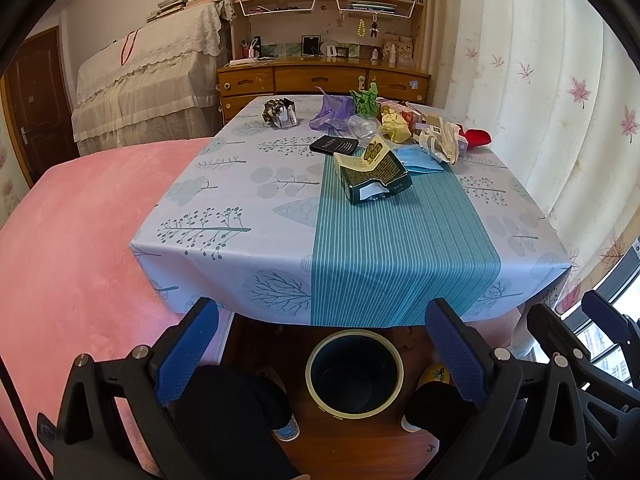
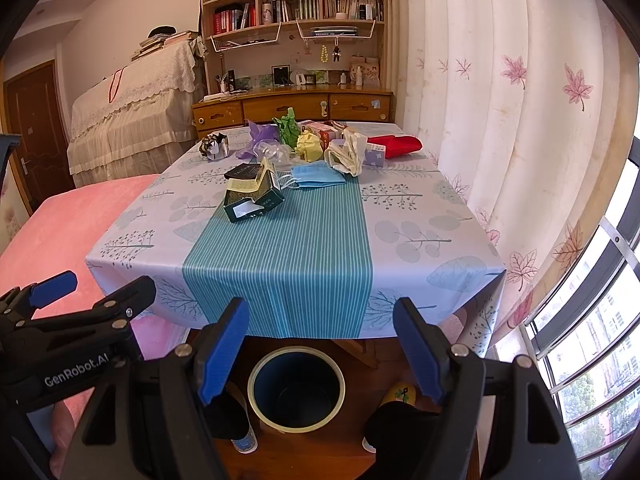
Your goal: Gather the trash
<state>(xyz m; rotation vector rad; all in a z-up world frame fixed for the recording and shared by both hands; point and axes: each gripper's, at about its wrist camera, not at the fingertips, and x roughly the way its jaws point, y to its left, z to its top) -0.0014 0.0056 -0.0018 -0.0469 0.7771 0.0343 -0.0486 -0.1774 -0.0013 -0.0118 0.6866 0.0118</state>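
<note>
Both grippers off the table, hanging over the floor short of its near edge. Left gripper [image 1: 324, 344] jaws wide apart, empty; right gripper [image 2: 320, 344] same, wide apart and empty. Between them on the floor, just under the near edge: round bin [image 1: 354, 412], dark inside, pale rim, contents not readable. Trash sits on the table [image 1: 224, 208], mostly bunched at the far right corner. Torn dark green carton [image 1: 370, 176] lies nearest, on the teal stripe, mid-table. Behind it a flat black packet [image 1: 334, 145], print too small to read, and a blue face mask [image 2: 318, 175]. Far edge: crumpled foil wrapper [image 1: 279, 112] apart to the left, then purple bag [image 1: 332, 110], green wrapper [image 1: 365, 101], yellow wad [image 2: 309, 147], cream crumple [image 2: 347, 154], red item [image 2: 396, 146] part hidden behind the pile. Clear plastic [image 1: 362, 125] hard to make out. Person's dark legs and shoes cut off by the grippers.
</note>
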